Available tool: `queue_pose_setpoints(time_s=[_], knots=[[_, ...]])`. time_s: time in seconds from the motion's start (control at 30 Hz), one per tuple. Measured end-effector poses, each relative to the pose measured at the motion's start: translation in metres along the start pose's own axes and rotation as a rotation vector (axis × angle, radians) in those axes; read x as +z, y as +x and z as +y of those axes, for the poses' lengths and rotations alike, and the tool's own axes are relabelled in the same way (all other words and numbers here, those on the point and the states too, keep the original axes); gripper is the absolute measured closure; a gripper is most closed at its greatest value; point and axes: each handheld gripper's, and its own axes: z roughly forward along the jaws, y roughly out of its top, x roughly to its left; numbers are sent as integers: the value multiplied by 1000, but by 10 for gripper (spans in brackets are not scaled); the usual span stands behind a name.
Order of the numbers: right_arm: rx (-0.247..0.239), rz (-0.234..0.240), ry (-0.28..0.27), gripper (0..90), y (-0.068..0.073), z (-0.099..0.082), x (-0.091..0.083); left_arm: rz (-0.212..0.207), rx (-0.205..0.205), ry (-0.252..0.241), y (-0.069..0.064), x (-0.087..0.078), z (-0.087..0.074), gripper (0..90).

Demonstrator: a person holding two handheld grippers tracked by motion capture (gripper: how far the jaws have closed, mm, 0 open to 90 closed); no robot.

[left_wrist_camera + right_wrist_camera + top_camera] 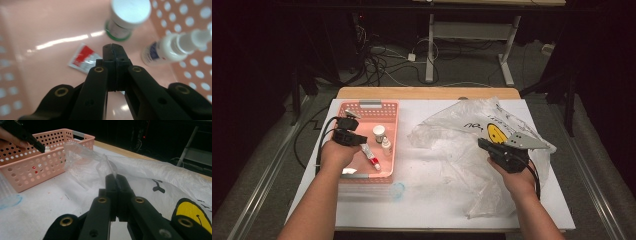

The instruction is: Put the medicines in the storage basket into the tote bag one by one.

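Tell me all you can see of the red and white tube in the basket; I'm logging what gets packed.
The red and white tube looks like soft plastic, with a flat crimped end. It lies flat on the floor of the pink perforated basket, in front of a white jar and a small bottle. The left gripper has its jaws closed over the tube's near part; whether they pinch it cannot be told.

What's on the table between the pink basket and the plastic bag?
In the high view, a bare strip of white table separates the pink basket from the plastic bag. Nothing lies there; a small clear blue-tinted piece sits nearer the front.
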Motion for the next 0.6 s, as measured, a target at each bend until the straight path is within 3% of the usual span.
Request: queue_pose_setpoints(time_s=[0.1,0.27,0.5,0.6], knots=[[2,1,-1,900,-1,0,-1,-30,46,45,-8,8,1,880],[0,3,1,900,-1,0,0,0,106,93,-18,14,2,880],[1,3,2,900,0,0,0,-13,154,193,-20,19,4,879],[2,4,5,900,0,0,0,35,174,218,-17,20,3,879]])
